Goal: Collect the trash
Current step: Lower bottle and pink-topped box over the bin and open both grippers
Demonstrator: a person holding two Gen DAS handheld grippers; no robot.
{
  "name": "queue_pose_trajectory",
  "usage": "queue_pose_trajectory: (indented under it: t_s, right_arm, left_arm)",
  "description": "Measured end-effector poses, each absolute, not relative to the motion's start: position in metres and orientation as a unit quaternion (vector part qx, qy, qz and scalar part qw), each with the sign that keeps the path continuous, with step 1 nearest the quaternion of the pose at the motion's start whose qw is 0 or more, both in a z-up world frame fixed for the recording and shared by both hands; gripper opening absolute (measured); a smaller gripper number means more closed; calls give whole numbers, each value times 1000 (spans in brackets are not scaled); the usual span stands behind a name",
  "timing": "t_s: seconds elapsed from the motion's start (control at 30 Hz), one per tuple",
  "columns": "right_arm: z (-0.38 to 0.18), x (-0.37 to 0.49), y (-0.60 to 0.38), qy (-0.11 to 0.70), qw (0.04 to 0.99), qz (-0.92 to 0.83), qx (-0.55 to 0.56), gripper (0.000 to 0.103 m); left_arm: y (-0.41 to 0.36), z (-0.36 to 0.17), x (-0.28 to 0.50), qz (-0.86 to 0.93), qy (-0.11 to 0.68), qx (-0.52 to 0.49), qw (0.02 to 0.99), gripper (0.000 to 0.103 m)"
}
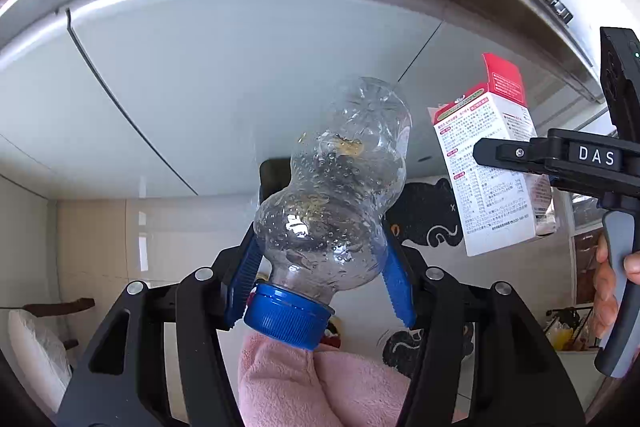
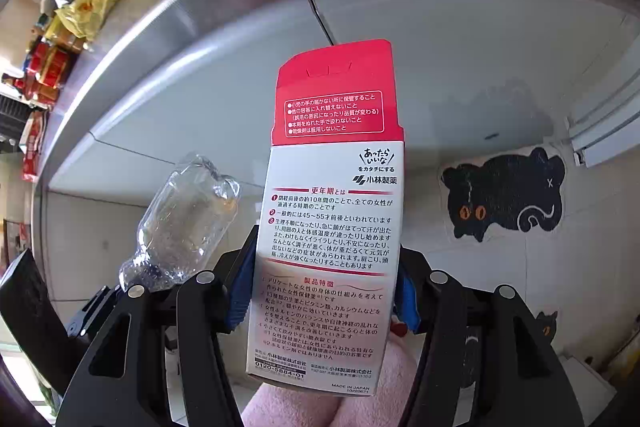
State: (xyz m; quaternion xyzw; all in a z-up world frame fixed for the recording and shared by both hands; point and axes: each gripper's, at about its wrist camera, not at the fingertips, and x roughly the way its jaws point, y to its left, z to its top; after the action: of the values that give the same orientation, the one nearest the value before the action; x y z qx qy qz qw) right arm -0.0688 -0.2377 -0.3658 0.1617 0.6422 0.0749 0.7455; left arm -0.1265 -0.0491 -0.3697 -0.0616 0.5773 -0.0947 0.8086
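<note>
Left wrist view shows the left tongs (image 1: pixel 320 283) pinching a crushed bottle (image 1: pixel 336 195) while the right tongs (image 2: pixel 324 291) clamp a carton (image 2: pixel 332 211), both apparently lifted clear for binning.

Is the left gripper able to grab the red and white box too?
Probably not. The left gripper is already shut on the clear bottle, so its fingers are full, and the right gripper holds the box.
</note>
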Motion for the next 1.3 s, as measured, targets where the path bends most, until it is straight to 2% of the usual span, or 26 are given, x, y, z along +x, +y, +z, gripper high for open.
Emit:
queue_pose_trajectory:
  t_s: [0.2,0.43,0.63,0.8,0.87,0.93,0.97,1.0,1.13,1.2,1.3]
  right_arm:
    - [-443,-54,-231,654,735,65,164,59]
    - [-506,-36,-224,672,721,50,162,59]
    - [-544,-23,-214,691,704,45,155,59]
    - [-560,-12,-212,705,689,41,163,68]
    - [-560,-10,-211,704,690,39,164,70]
    - [-557,-8,-210,701,693,37,165,76]
    - [-555,-7,-209,701,693,37,167,83]
    - [-553,-6,-209,700,693,39,169,84]
    - [-543,-5,-209,698,693,38,179,85]
    - [-531,-5,-211,694,697,35,180,89]
    - [-509,-8,-214,690,701,34,179,89]
  left_arm:
    - [-53,-443,-100,-81,607,-47,790,54]
    - [-59,-511,-79,-75,627,-41,774,54]
    - [-66,-545,-69,-74,631,-39,771,54]
    - [-64,-561,-63,-86,639,-41,763,54]
    - [-62,-561,-63,-84,638,-38,764,65]
    - [-63,-553,-63,-85,633,-37,769,76]
    - [-62,-550,-63,-86,631,-35,770,79]
    - [-62,-546,-64,-87,629,-33,772,82]
    - [-59,-533,-63,-86,629,-37,772,87]
    - [-58,-526,-65,-87,627,-39,773,89]
    - [-58,-507,-68,-91,621,-43,777,89]
